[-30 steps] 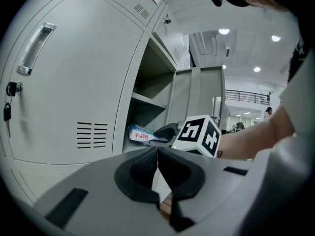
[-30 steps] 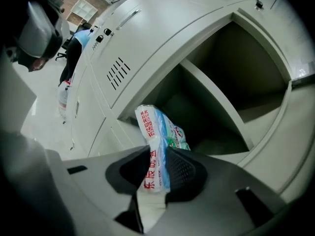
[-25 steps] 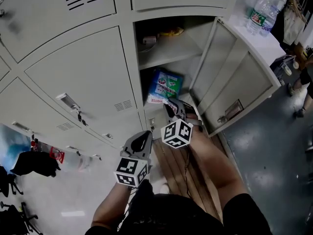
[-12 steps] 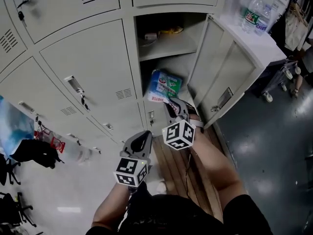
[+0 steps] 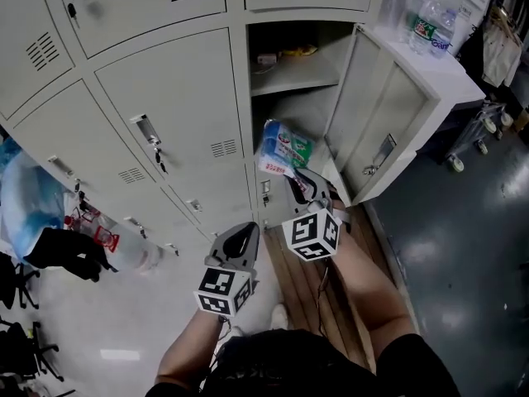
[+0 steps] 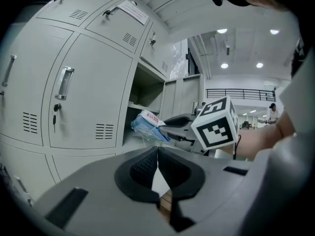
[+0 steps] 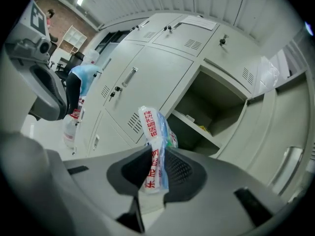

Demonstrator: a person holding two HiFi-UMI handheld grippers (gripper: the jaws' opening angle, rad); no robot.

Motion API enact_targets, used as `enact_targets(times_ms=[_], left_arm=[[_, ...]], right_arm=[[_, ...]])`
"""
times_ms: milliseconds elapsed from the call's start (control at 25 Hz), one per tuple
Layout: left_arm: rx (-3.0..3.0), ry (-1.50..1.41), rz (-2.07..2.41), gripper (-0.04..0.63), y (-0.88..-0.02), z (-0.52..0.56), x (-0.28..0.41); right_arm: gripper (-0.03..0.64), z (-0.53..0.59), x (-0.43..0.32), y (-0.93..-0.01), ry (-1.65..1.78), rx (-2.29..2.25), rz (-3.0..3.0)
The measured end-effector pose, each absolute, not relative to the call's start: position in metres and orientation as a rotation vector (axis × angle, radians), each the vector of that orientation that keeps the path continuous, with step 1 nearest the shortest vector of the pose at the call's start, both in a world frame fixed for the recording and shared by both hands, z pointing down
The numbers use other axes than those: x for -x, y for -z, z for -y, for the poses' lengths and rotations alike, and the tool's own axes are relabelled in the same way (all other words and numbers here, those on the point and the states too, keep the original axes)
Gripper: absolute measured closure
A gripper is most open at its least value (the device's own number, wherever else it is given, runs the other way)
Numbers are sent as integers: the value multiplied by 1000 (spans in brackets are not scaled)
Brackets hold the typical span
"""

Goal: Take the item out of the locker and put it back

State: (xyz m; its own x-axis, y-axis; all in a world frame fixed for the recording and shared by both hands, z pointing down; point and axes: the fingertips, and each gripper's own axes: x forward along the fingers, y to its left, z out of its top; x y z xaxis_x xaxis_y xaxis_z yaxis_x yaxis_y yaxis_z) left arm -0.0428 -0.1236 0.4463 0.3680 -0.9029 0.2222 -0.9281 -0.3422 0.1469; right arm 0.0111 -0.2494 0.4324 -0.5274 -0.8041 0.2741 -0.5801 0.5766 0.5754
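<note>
A blue, green and white plastic packet (image 5: pixel 283 149) hangs in front of the open locker compartment (image 5: pixel 302 106), just outside its lower shelf space. My right gripper (image 5: pixel 299 180) is shut on the packet's white sealed edge with red print (image 7: pixel 153 146), which stands upright between the pads. My left gripper (image 5: pixel 245 236) is lower and to the left, away from the locker, its jaws shut (image 6: pixel 157 149) with nothing in them. From the left gripper view the packet (image 6: pixel 147 124) and the right gripper (image 6: pixel 179 127) show ahead, before the opening.
The locker door (image 5: pixel 388 114) stands swung open to the right. Small items lie on the upper shelf (image 5: pixel 289 54). Water bottles (image 5: pixel 430 23) stand on a white cabinet at top right. Bags (image 5: pixel 58 238) lie at the left, wooden slats (image 5: pixel 302 284) lie below me.
The right gripper has drawn the packet out of the lower compartment toward me and lifted it a little. The left gripper has drifted back along with it, still shut.
</note>
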Motion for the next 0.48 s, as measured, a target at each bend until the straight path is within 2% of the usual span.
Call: enact_targets(times_ms=[480], left_arm=[[-2453,-171,1526,589,-442,48,90]], right_arm=[[541,154,13,-425,407,-1256,2300]])
